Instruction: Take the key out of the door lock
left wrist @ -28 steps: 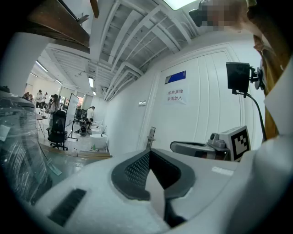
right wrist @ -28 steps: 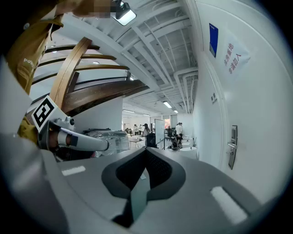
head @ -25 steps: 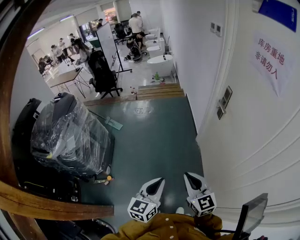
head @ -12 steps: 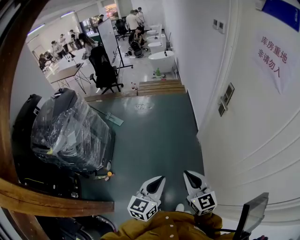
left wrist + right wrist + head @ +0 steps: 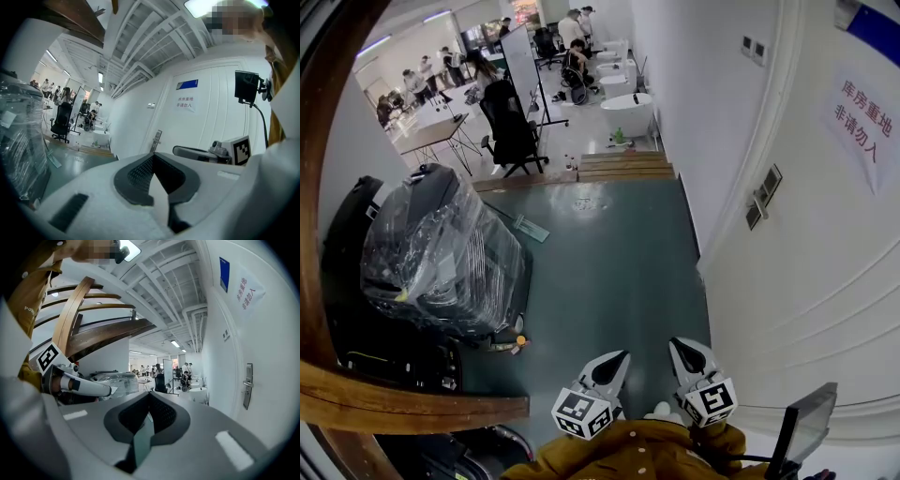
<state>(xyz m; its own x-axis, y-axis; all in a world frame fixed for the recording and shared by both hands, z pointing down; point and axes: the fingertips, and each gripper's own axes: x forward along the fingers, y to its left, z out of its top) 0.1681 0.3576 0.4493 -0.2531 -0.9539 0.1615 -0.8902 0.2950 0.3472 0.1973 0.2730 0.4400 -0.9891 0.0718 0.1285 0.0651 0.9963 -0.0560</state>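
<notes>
The white door fills the right side, with green floor running ahead beside it. Off to the left, a plastic-wrapped bundle stands by a curved wooden rail, well apart from the door. The lock plate and its handle sit on the door's edge. Whether a key is in it is too small to tell. Low down, the left gripper and right gripper hang side by side, fingers clenched and empty, well short of the lock plate.
</notes>
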